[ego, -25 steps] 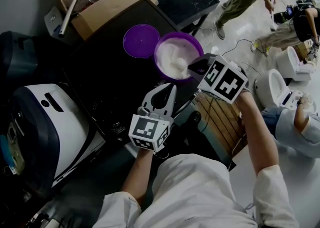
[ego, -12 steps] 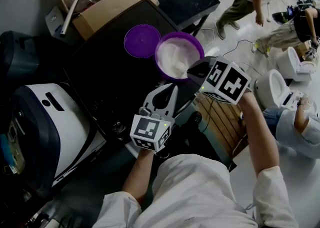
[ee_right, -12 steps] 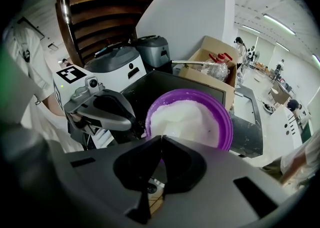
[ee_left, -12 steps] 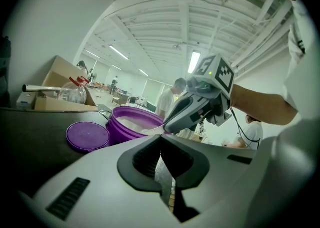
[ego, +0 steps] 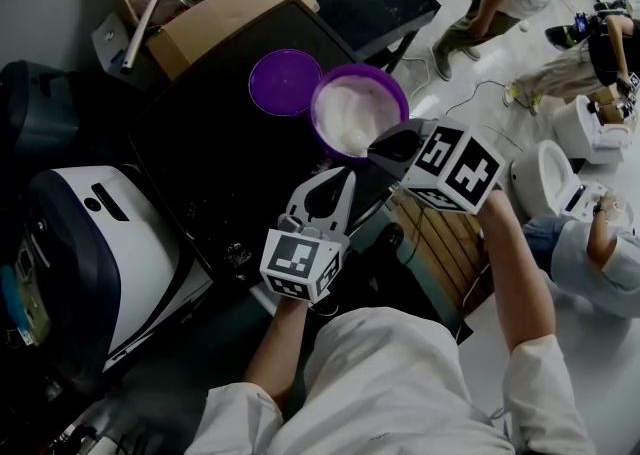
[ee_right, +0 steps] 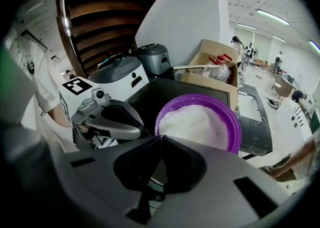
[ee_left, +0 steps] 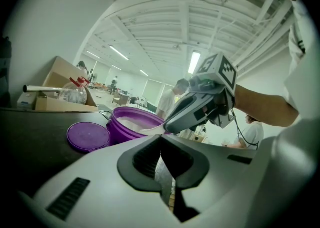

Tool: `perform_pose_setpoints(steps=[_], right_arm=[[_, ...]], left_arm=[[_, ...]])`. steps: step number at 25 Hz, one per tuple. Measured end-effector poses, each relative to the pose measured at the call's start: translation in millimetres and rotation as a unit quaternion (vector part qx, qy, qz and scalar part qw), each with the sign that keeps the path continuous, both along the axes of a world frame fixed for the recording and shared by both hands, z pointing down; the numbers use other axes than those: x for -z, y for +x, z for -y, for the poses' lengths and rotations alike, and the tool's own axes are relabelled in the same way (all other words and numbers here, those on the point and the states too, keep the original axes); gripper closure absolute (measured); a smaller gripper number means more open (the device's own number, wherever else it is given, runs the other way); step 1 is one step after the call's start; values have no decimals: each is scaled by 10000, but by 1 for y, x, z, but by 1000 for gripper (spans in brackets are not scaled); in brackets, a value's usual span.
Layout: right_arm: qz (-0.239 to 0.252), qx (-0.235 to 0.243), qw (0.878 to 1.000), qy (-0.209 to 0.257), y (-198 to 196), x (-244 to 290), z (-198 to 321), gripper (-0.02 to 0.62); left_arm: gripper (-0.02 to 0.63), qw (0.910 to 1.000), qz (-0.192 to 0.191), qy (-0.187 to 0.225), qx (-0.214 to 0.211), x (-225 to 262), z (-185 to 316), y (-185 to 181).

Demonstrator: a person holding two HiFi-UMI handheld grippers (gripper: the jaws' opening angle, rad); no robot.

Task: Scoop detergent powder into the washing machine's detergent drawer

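Note:
A purple tub of white detergent powder stands on a black tabletop, with its purple lid lying flat beside it. My right gripper hovers at the tub's near rim, shut on a thin white scoop that reaches over the powder. In the right gripper view the tub fills the space just past the jaws. My left gripper is shut and empty, resting low over the table's near edge, pointing at the tub. The white washing machine sits to the left; its drawer does not show.
A cardboard box with a plastic bottle and a metal tube stands behind the tub. A dark appliance sits beyond the washing machine. A wooden-slatted frame is below the table's right edge. People and white toilets occupy the floor at right.
My right gripper has drawn back a little from the powder toward the tub's near rim. The left gripper and the tub have stayed put.

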State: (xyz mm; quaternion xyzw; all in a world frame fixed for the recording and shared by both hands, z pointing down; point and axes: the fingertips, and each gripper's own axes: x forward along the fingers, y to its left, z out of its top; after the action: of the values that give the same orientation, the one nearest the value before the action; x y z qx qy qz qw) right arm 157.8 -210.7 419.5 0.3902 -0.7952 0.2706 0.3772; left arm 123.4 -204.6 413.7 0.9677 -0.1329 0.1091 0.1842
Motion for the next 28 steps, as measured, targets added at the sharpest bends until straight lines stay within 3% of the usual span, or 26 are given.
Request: perform_pose_setpoints(steps=[6, 12, 20, 28], right_arm=[[577, -476, 9972, 14, -2, 2, 2, 586], [1203, -1161, 9859, 33, 3, 3, 3, 586], [2159, -2161, 9522, 23, 12, 1, 2, 588], [2754, -2726, 9219, 17, 19, -2, 1, 588]], left_arm=[[586, 10000, -8, -3, 12, 0, 0, -2], [586, 10000, -15, 7, 6, 1, -1, -3], [586, 10000, -26, 12, -3, 2, 0, -5], [588, 10000, -25, 16, -50, 3, -2, -3]])
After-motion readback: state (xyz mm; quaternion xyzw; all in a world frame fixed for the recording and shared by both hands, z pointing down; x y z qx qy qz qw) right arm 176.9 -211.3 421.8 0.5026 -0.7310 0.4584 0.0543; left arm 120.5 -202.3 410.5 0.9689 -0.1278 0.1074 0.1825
